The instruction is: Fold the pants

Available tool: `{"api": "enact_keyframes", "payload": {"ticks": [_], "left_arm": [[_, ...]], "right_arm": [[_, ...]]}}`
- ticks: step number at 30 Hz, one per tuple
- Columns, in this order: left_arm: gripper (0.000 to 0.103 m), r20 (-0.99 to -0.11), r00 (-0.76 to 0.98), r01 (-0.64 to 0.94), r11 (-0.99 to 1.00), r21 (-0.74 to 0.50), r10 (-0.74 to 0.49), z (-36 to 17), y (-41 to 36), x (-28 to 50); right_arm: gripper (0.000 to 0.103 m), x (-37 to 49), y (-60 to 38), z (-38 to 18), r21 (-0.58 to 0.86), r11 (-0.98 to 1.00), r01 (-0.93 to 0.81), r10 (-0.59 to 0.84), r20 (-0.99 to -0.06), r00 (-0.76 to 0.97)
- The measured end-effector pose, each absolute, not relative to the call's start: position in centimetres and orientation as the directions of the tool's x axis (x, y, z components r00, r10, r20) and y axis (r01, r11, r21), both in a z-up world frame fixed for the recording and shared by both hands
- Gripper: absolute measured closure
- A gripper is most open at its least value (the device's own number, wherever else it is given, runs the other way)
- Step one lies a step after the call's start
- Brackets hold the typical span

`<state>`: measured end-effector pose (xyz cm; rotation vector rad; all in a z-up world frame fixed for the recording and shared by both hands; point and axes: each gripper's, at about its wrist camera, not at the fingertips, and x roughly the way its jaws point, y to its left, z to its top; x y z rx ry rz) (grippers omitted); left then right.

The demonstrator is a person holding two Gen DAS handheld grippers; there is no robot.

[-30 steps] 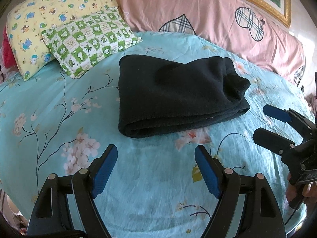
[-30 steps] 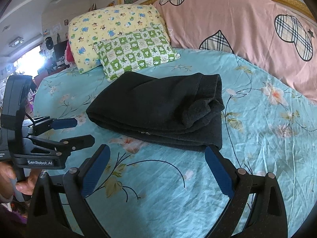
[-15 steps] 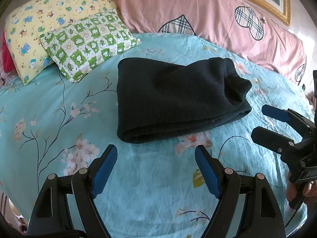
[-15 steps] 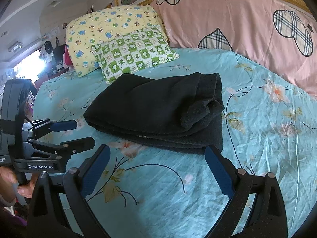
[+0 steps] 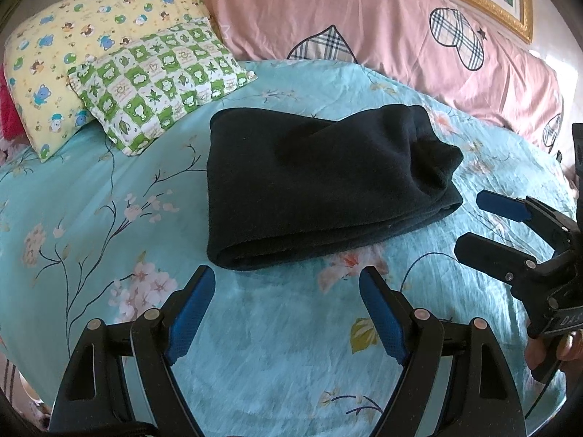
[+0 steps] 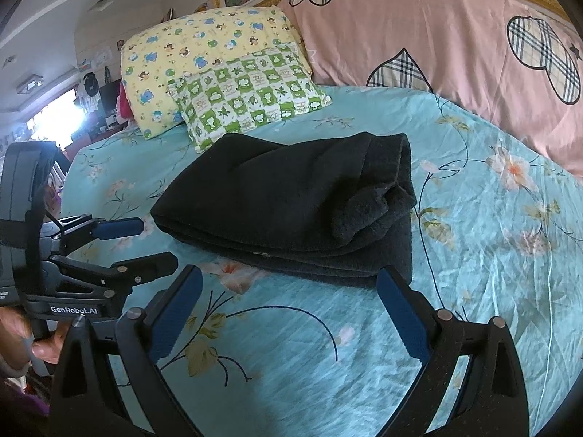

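Left wrist view: folded black pants (image 5: 320, 196) on bed sheet (image 5: 109, 189).

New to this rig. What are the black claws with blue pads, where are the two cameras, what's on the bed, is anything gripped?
No robot here: a person holds a two-finger gripper in each hand, with a fisheye camera on each looking along its fingers. One picture is from the left gripper, with the right gripper at its right edge; the other is the reverse. On the teal floral sheet lie folded black pants; behind them a green checked pillow, a yellow pillow and a pink quilt. Both grippers are open, holding nothing.
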<state>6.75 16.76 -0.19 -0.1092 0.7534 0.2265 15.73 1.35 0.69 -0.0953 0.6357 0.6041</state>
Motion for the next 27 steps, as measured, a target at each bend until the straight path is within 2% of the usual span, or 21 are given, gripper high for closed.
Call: {"api": "enact_keyframes", "payload": {"ticks": [27], "left_arm": [[0.02,-0.684,0.711,-0.246,0.969,-0.025,0.163,0.31,17.02,7.5]], "right_arm": [[0.006,16.25,1.05,1.45,0.101,0.823,-0.559,0.509,-0.568,0.646]]}}
